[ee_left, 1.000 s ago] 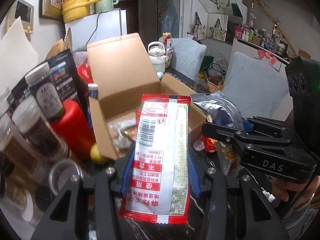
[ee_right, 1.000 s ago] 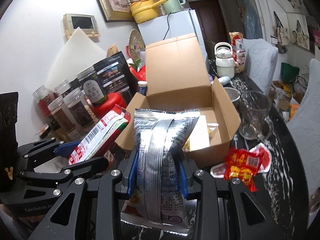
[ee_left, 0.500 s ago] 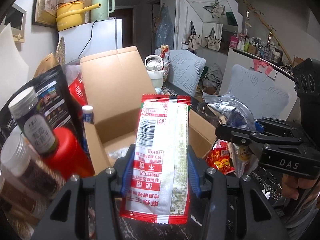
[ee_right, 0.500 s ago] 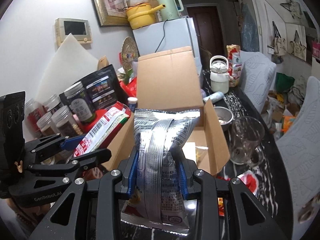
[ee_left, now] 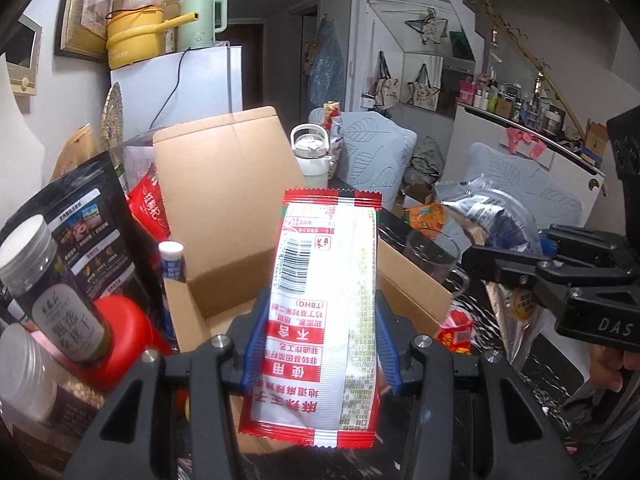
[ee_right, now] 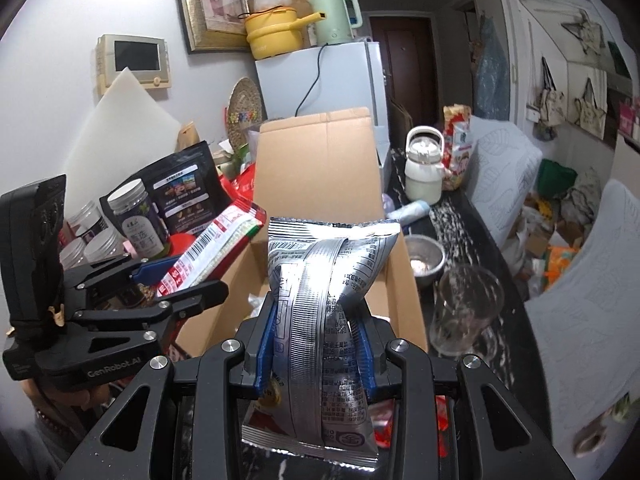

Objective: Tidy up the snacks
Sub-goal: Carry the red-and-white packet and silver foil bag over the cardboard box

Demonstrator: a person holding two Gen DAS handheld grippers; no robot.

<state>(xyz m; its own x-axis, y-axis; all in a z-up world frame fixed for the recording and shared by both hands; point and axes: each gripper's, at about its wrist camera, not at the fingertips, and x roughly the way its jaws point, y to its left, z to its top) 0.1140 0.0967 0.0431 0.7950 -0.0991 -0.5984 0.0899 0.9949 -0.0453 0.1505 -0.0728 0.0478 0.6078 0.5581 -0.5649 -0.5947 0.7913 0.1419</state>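
Left gripper (ee_left: pixel 320 344) pinching red packet (ee_left: pixel 324 312), right gripper (ee_right: pixel 316 344) pinching silver bag (ee_right: pixel 324 320); lower into box (ee_right: pixel 404 304), probably one at a time.

a white fridge (ee_right: pixel 328 80) stands at the back with a yellow pot (ee_right: pixel 272 34) and a pale green kettle (ee_right: pixel 334 18) on top, beside a framed picture (ee_right: pixel 210 4) on the wall. on the dark marbled table (ee_right: pixel 460 220) are a white jug (ee_right: pixel 423 172), a small metal bowl (ee_right: pixel 424 260) and a clear glass (ee_right: pixel 466 310). at the left stand lidded jars (ee_left: pixel 56 292) and a black pouch (ee_left: pixel 92 224).
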